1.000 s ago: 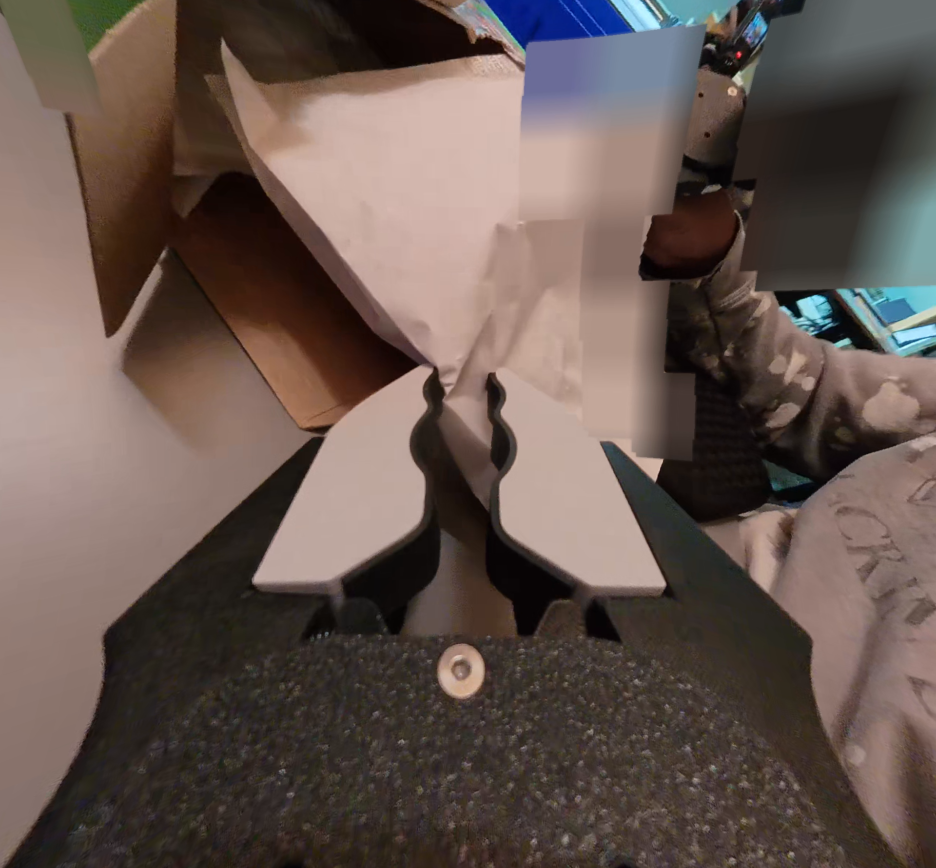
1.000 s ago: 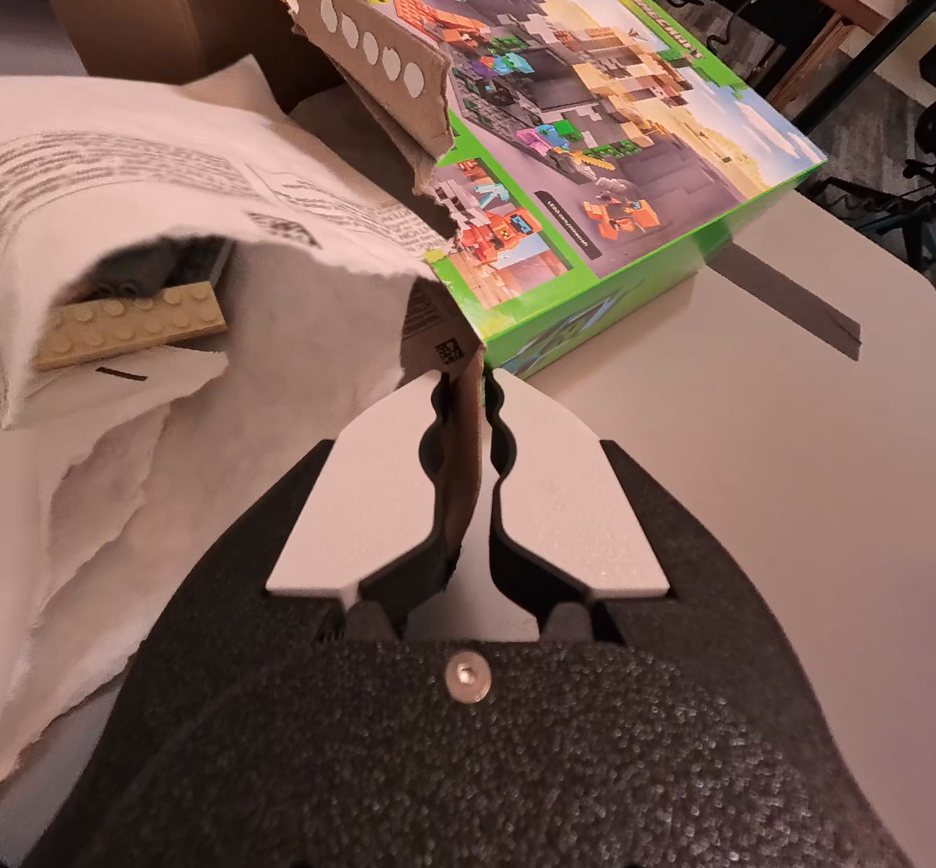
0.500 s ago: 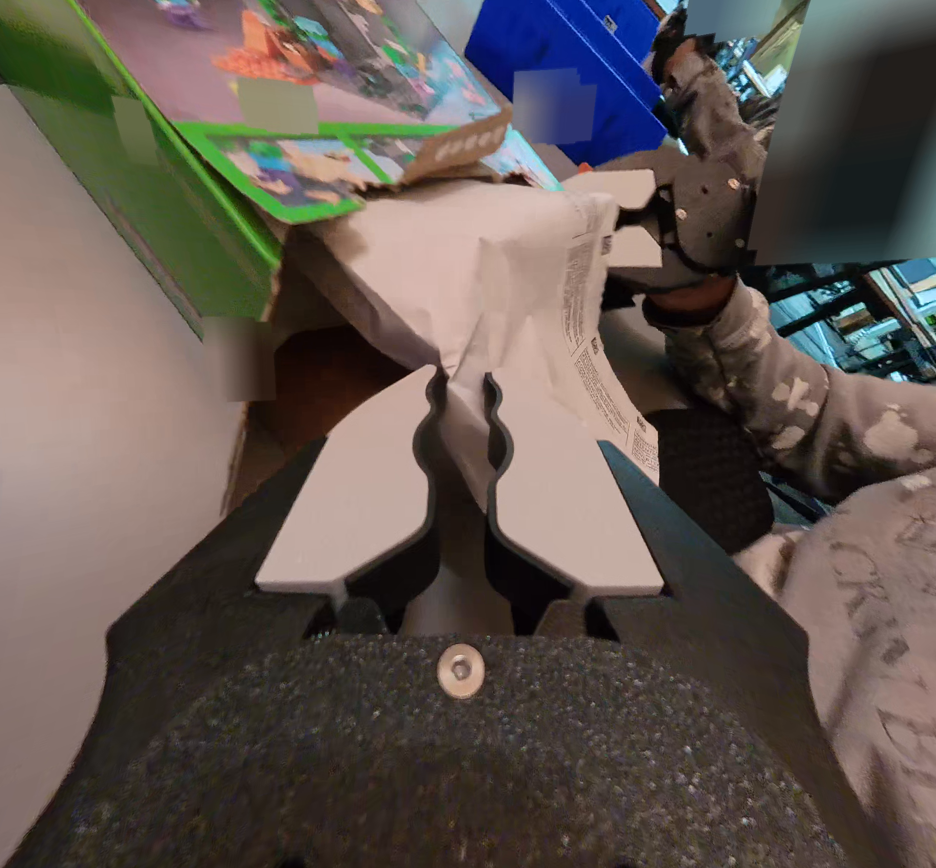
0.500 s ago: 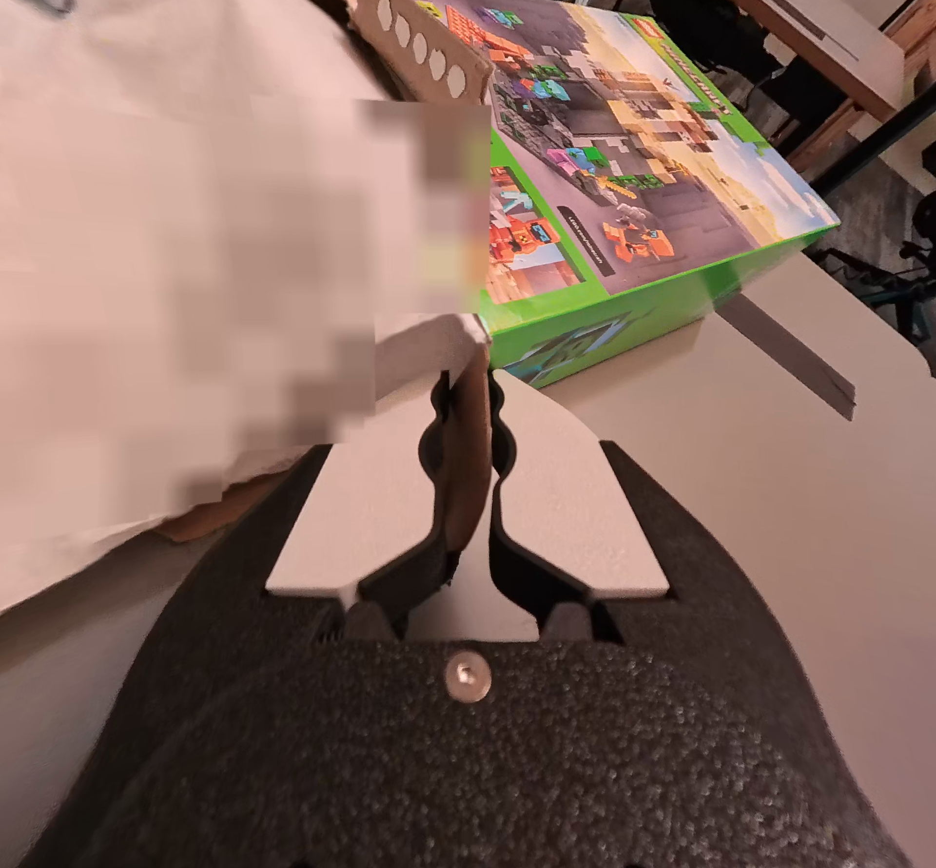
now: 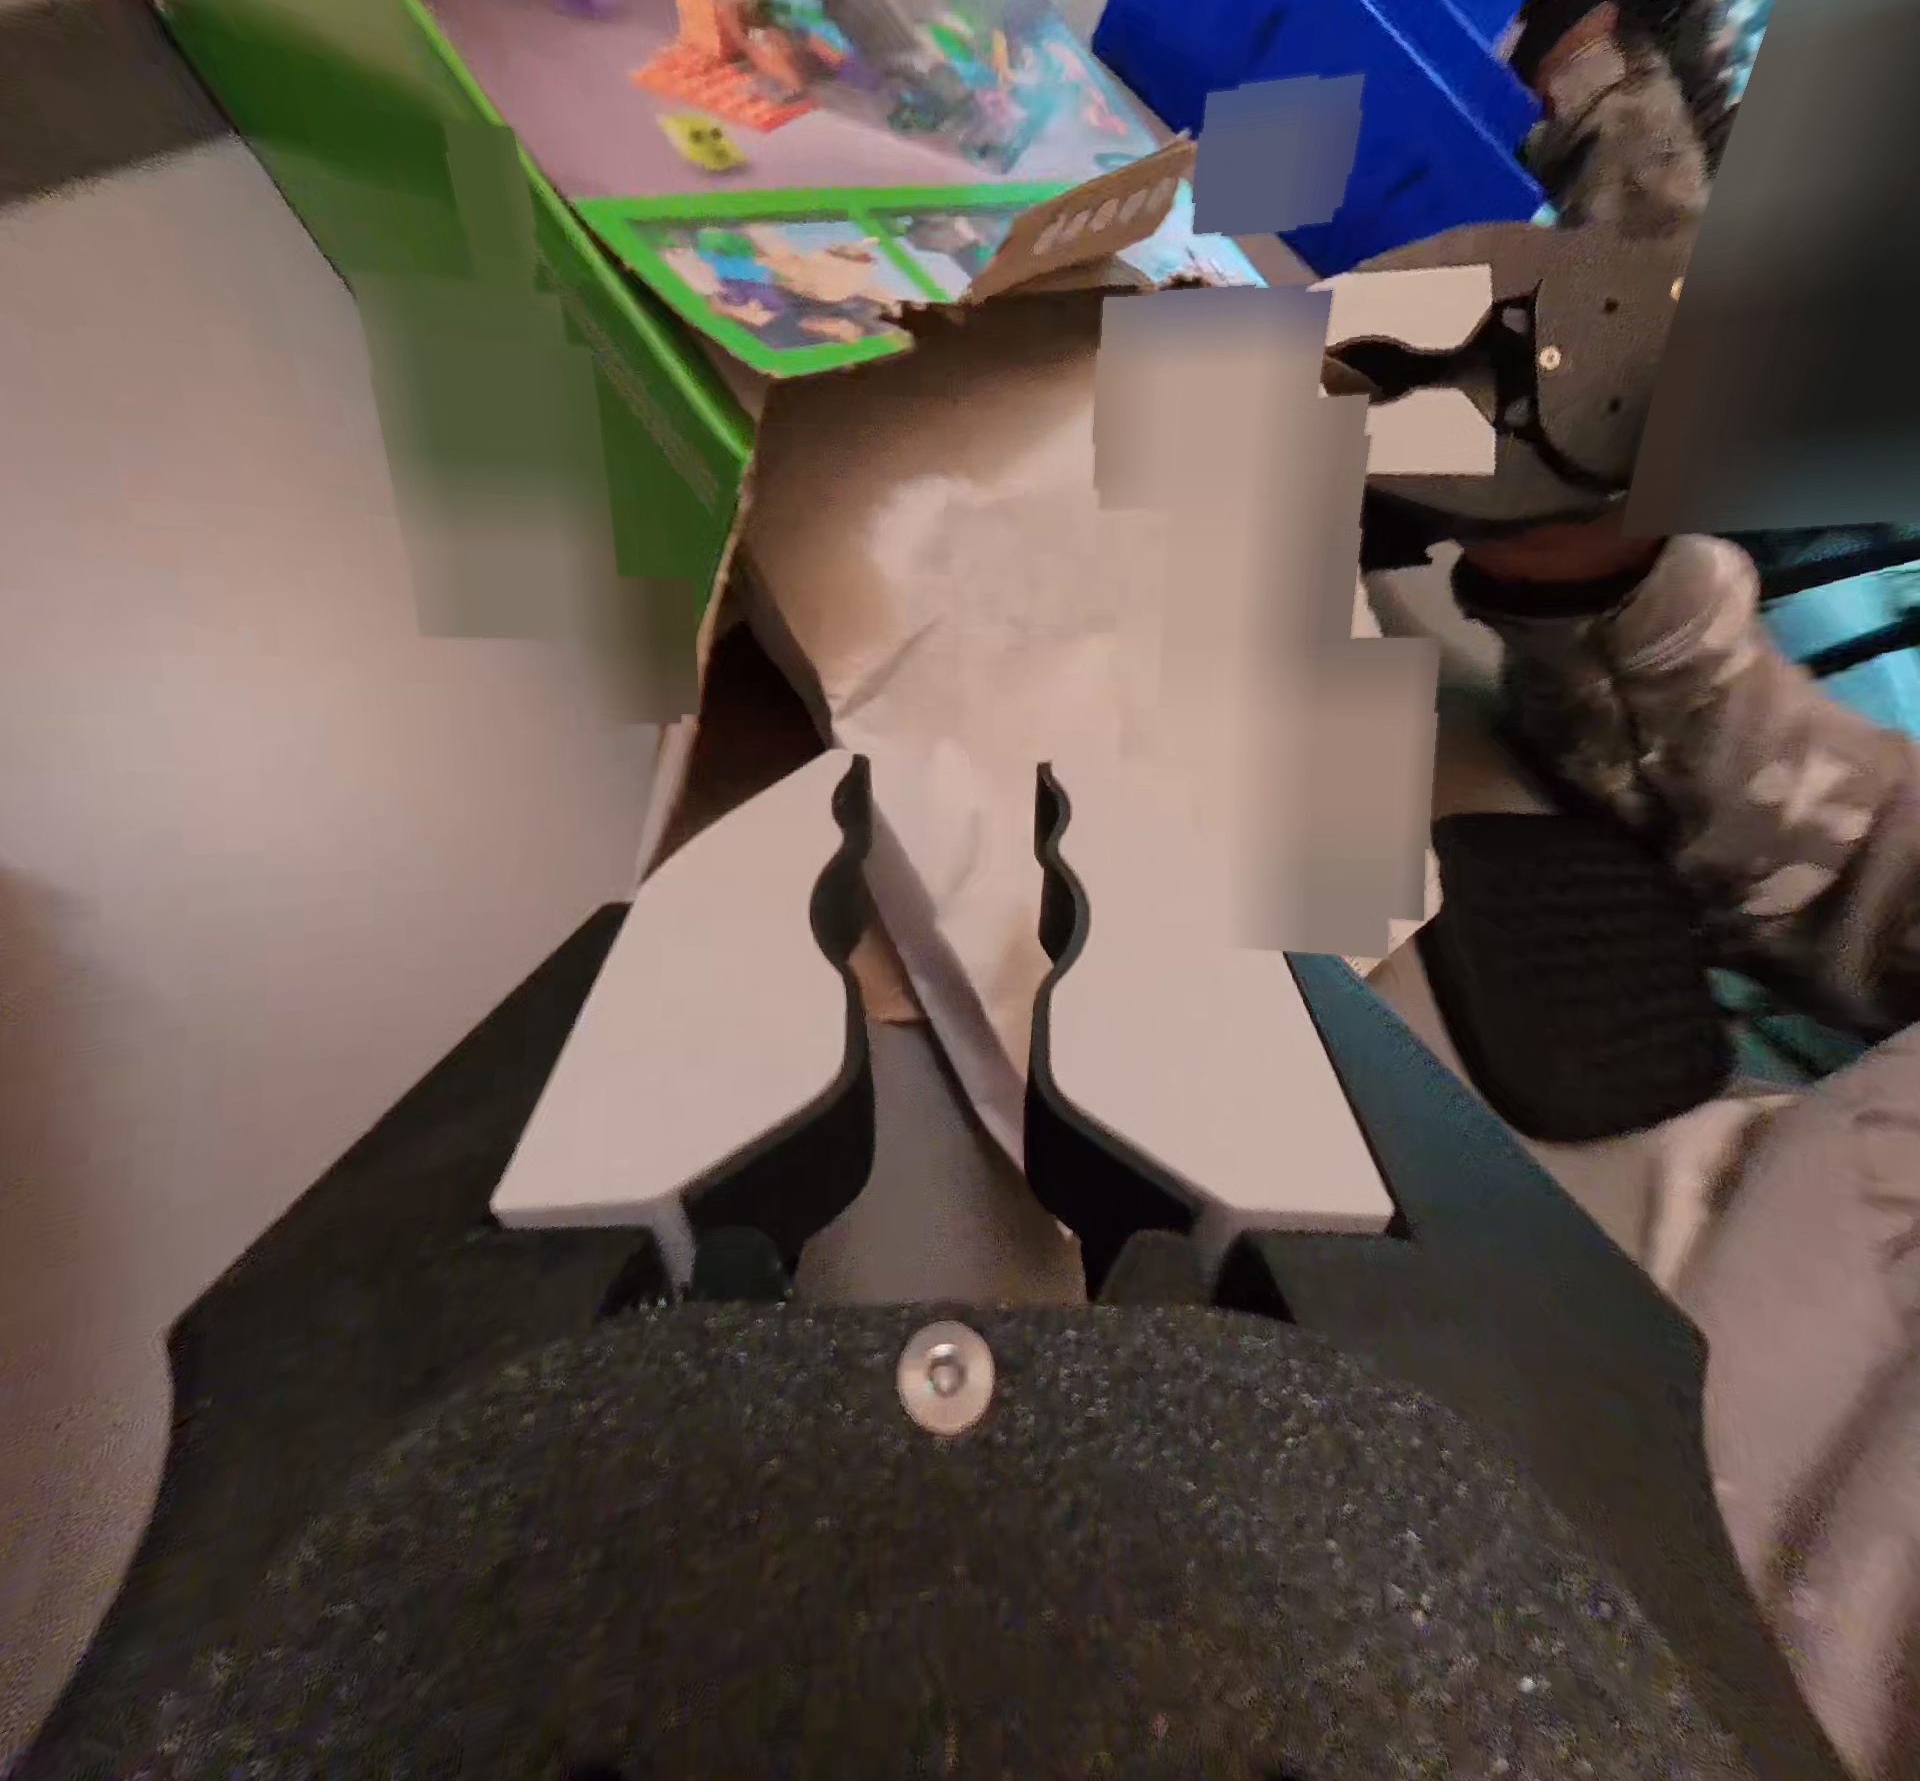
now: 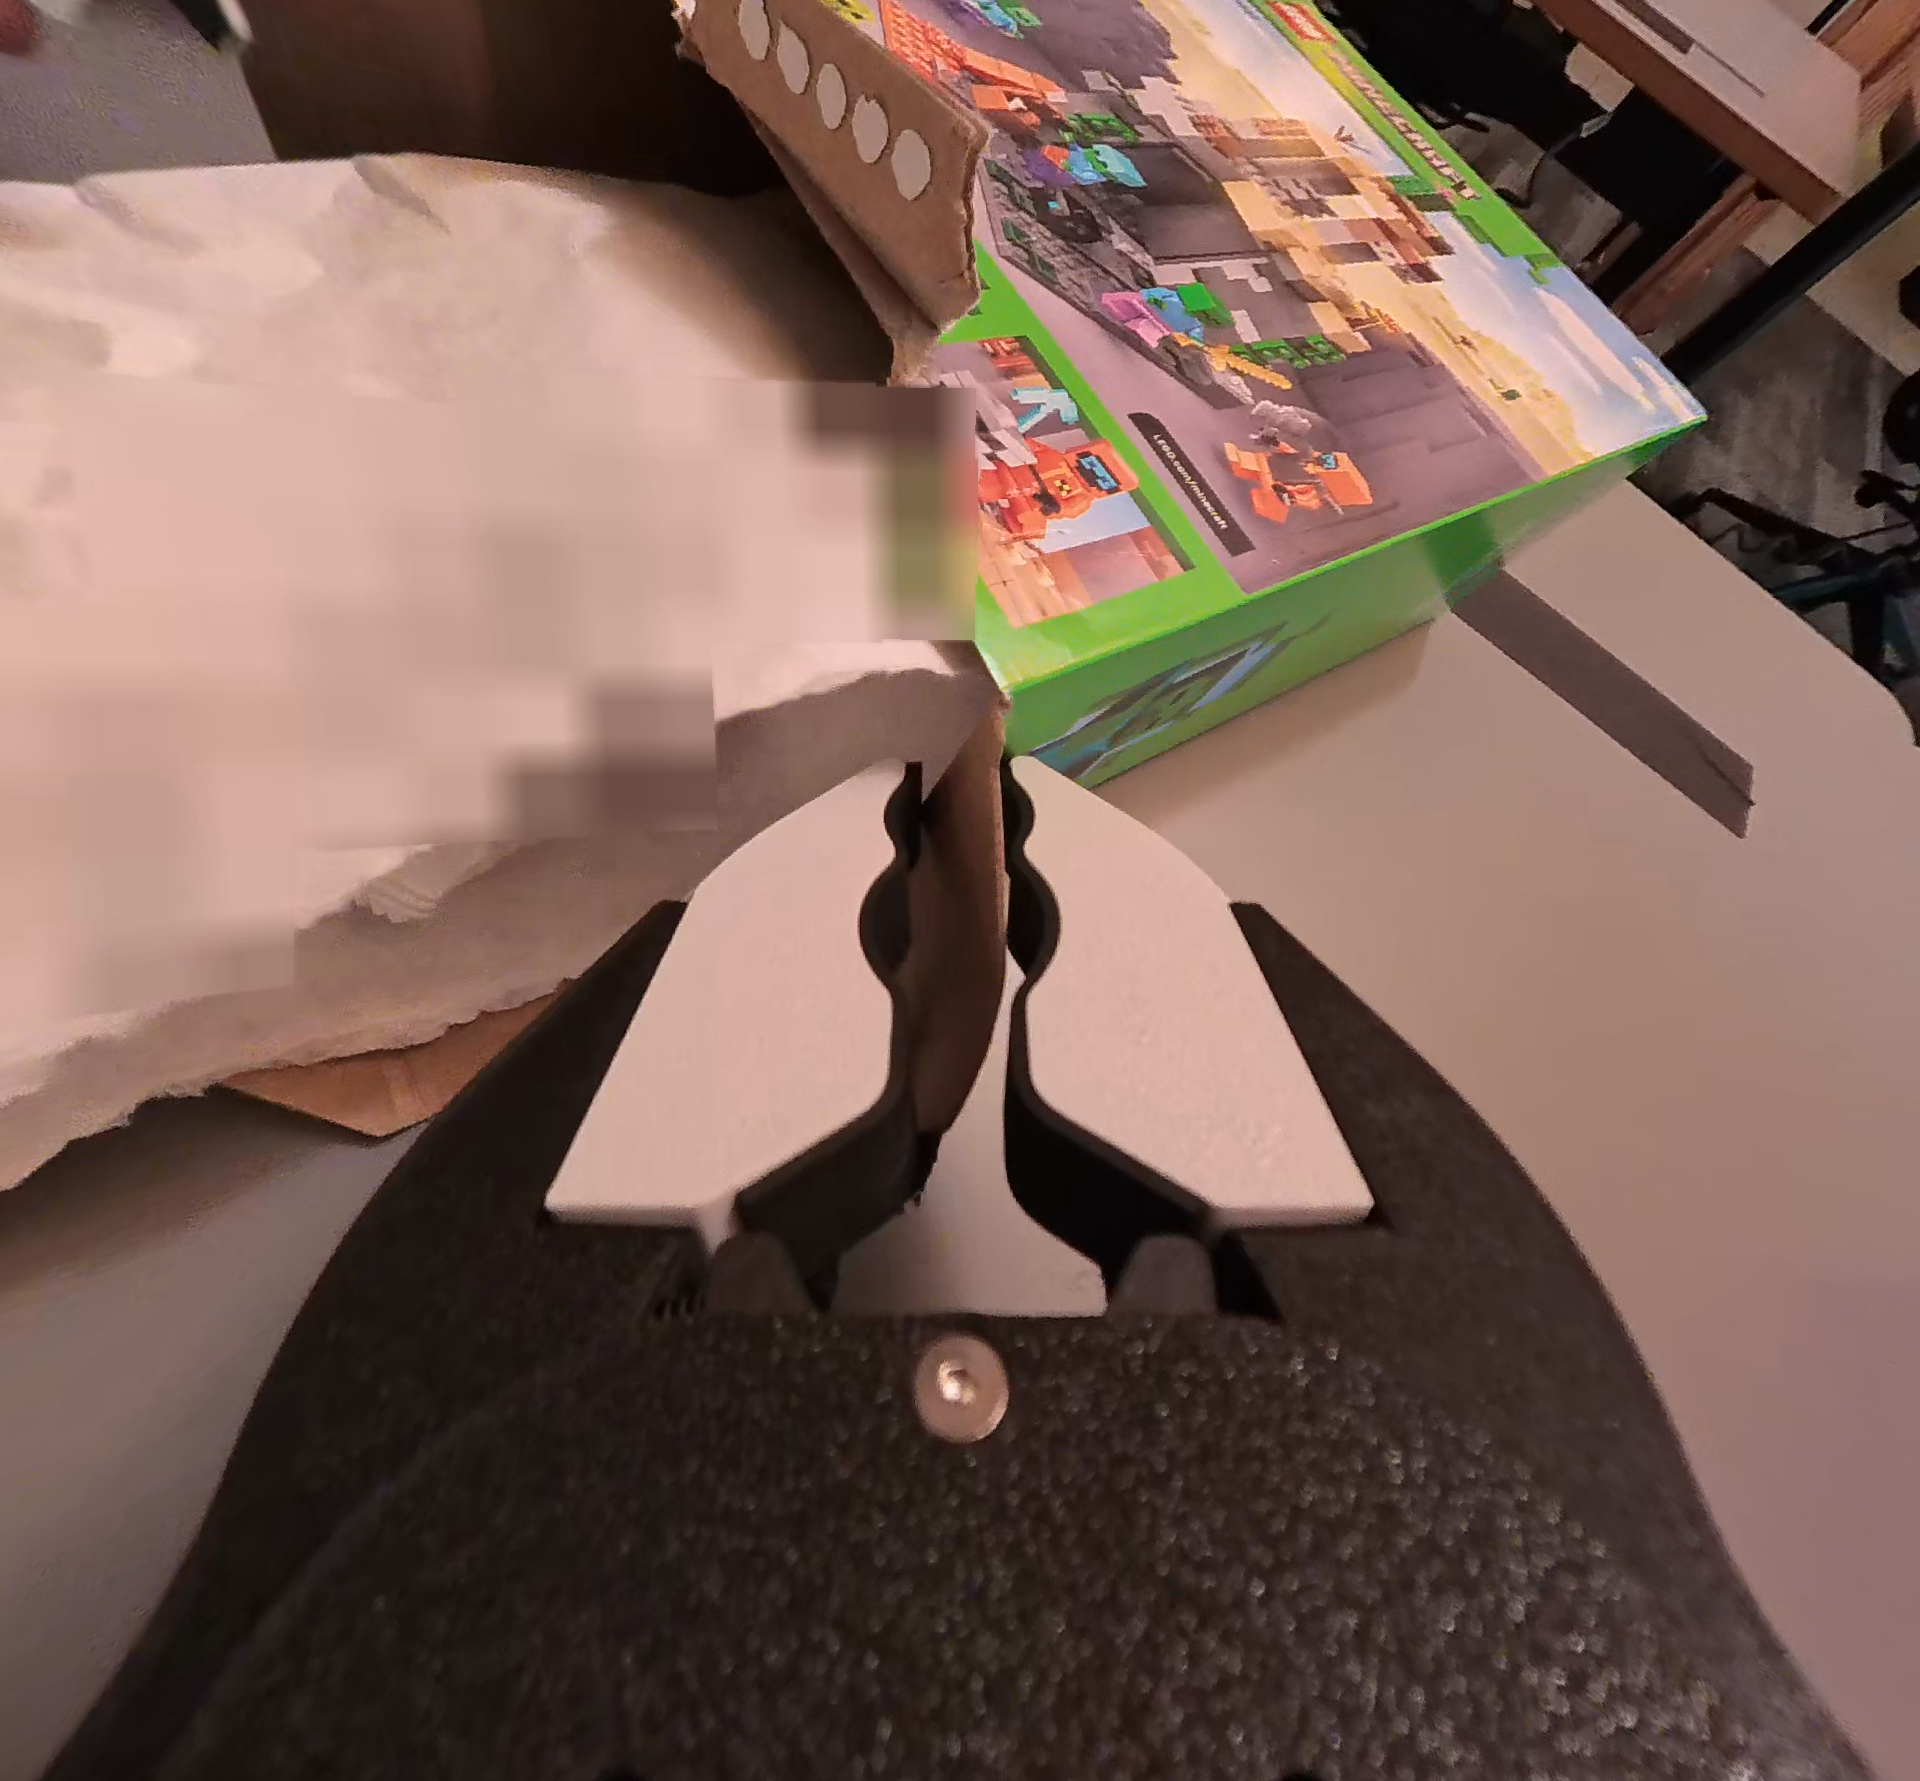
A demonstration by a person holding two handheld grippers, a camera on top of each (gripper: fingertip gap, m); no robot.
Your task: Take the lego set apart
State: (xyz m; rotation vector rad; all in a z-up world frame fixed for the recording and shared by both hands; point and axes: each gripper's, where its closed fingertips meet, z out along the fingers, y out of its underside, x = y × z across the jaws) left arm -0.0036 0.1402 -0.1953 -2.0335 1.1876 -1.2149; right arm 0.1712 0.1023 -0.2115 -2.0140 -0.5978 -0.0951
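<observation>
- A pale counter [image 6: 1558,1056] carries everything.
- A grey strip [image 6: 1621,692] lies flat on it, at the right.
- A blue bin [image 5: 1299,69] stands farther back.
- A wooden desk [image 6: 1662,48] stands beyond the counter's edge.

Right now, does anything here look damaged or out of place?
Yes. The green lego box has a ragged, torn-open cardboard flap sticking up at its end, and the white paper bag beside it has a rough torn edge.

The left claw [image 5: 948,781] has its two fingers apart. The right claw [image 6: 963,775] has its fingers squeezed nearly together on a flap of paper bag [image 6: 951,910]. A grey patterned sleeve [image 5: 1704,755] reaches out behind it.
</observation>
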